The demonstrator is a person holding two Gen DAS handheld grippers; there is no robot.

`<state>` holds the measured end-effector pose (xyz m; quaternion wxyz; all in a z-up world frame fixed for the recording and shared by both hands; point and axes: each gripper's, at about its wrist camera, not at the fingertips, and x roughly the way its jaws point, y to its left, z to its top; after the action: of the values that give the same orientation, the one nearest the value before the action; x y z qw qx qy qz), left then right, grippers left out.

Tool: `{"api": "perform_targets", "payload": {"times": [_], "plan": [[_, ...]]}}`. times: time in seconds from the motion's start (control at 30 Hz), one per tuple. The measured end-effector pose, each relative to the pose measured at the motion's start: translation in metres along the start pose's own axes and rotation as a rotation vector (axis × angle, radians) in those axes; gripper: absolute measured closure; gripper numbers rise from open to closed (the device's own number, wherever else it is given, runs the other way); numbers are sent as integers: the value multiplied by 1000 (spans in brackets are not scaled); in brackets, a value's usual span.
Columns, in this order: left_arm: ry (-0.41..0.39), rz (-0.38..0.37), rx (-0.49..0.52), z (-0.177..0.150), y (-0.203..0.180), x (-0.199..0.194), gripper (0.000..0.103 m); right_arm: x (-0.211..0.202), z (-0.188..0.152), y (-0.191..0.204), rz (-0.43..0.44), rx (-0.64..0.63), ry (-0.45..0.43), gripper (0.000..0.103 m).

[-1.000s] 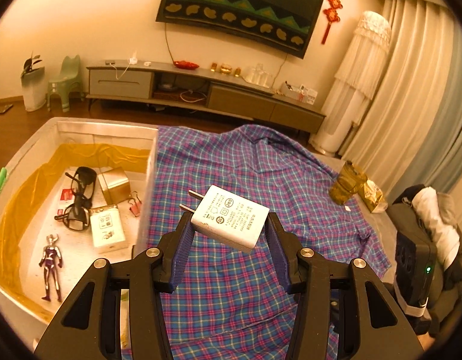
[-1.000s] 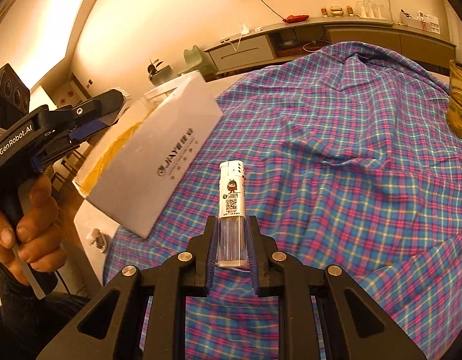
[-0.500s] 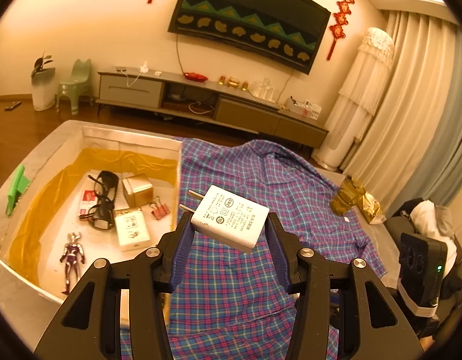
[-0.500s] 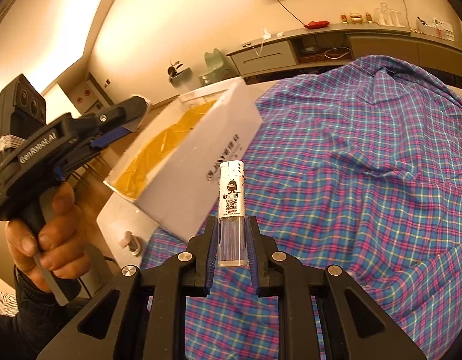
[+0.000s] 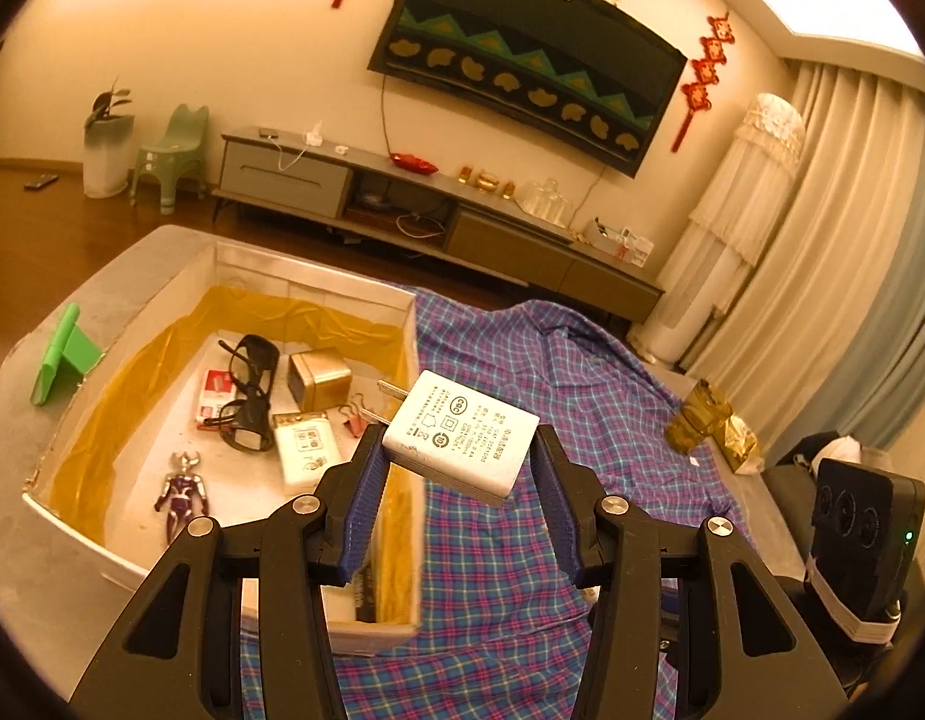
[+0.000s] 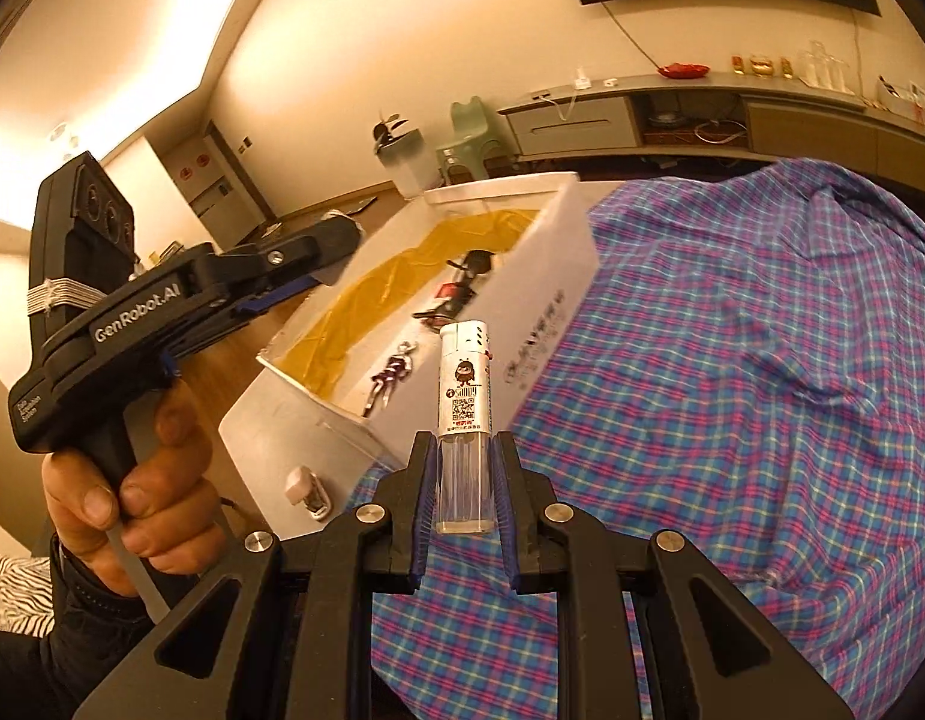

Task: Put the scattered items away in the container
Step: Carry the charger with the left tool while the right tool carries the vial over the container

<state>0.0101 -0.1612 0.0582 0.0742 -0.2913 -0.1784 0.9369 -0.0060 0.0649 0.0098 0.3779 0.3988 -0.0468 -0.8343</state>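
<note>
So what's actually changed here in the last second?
Both tools have swung toward the white box, which now shows more of its inside in both views. Nothing was grabbed or dropped: the left tool still clamps the white charger, and the right tool still clamps the lighter. The box's contents lie unchanged.

Home living room: wall-mounted television (image 5: 525, 54) above a low media console (image 5: 402, 222), red knot ornaments (image 5: 699, 81), floor-length curtains (image 5: 822, 240), small green stool (image 5: 171, 159), wood floor.
</note>
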Motion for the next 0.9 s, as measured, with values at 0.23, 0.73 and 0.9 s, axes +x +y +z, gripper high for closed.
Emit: {"api": "perform_targets", "payload": {"times": [0.23, 0.73, 0.9], "plan": [[-19, -2, -76, 6, 36, -15, 53, 15, 11, 28, 21, -38, 2, 83], [-62, 33, -230, 14, 101, -35, 53, 56, 39, 68, 49, -123, 31, 83], [-66, 47, -266, 15, 114, -34, 53, 71, 49, 73, 56, -133, 43, 83]]}}
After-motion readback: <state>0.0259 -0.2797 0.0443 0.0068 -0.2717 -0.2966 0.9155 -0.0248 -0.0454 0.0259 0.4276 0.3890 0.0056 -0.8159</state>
